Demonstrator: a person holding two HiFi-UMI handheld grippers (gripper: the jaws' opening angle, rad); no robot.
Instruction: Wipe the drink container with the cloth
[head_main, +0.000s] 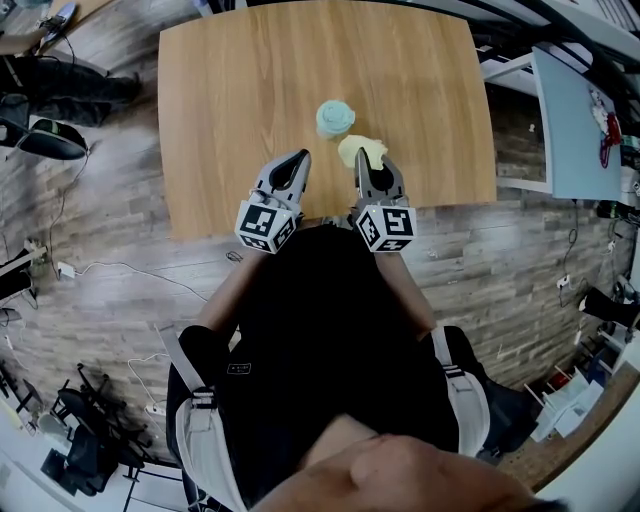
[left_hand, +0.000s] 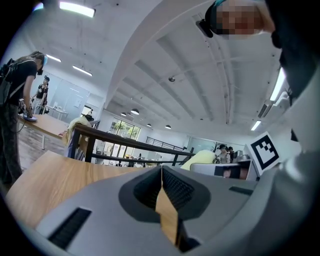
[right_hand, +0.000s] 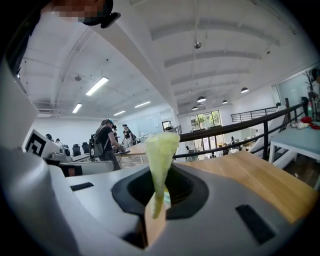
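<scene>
A pale teal drink container (head_main: 335, 117) stands upright near the middle of the wooden table (head_main: 250, 90). A yellow-green cloth (head_main: 360, 150) lies just right of it, toward me. My right gripper (head_main: 369, 162) is shut on the cloth's near edge. In the right gripper view a fold of the cloth (right_hand: 161, 152) sticks up from between the closed jaws of the right gripper (right_hand: 157, 200). My left gripper (head_main: 299, 159) rests near the table's front edge, left of the cloth and short of the container. In the left gripper view this gripper (left_hand: 161, 172) is shut with nothing in it.
The table's front edge (head_main: 300, 222) runs just behind both marker cubes. A light blue board (head_main: 575, 125) leans to the right of the table. Bags and cables (head_main: 45, 120) lie on the floor at left. People stand at distant desks (right_hand: 107, 137).
</scene>
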